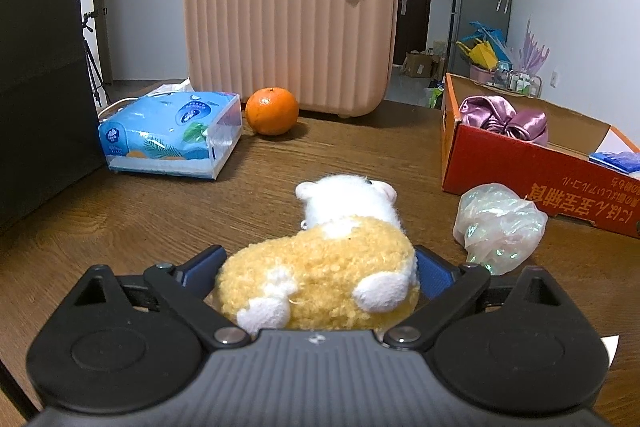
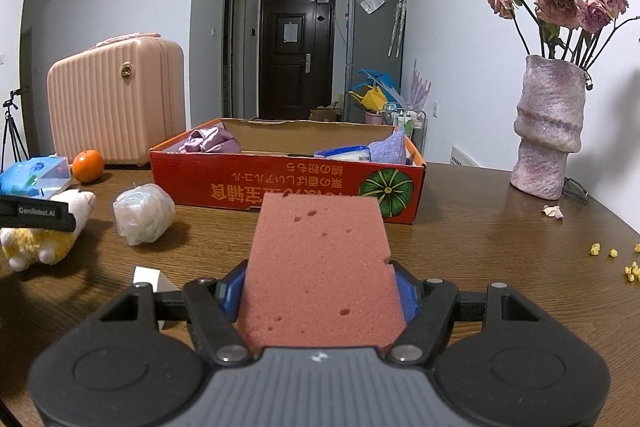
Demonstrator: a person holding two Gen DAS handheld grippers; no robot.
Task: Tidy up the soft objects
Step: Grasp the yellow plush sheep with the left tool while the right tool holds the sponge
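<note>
Wood table [image 1: 280, 183], pretty cluttered, so I looked for where there was room to move. The left claw [image 1: 318, 253] stood wide around a yellow-and-white plush toy [image 1: 316, 275] lying on the tabletop with its head pointing away. The blue pads sat right at the toy's flanks, but I honestly couldn't tell if they were squeezing it. Ahead of the toy was a bare stretch of table, running up to an orange [image 1: 272, 111] and a pink suitcase [image 1: 290, 27] at the far edge. A tissue pack [image 1: 172, 135] sat off to the left.

The right claw [image 2: 320, 277] was clamped on a pink sponge [image 2: 316, 247], which stuck out forward toward the front wall of a red cardboard box [image 2: 280, 183]. The box was open on top, with purple satin cloth [image 1: 504, 117] in its far left corner. A crumpled plastic bag [image 1: 498, 227] sat just beside the box's near left corner, between toy and box. On the right was open tabletop with a few yellow crumbs [image 2: 612, 253] and a vase [image 2: 550, 131] near the wall.
</note>
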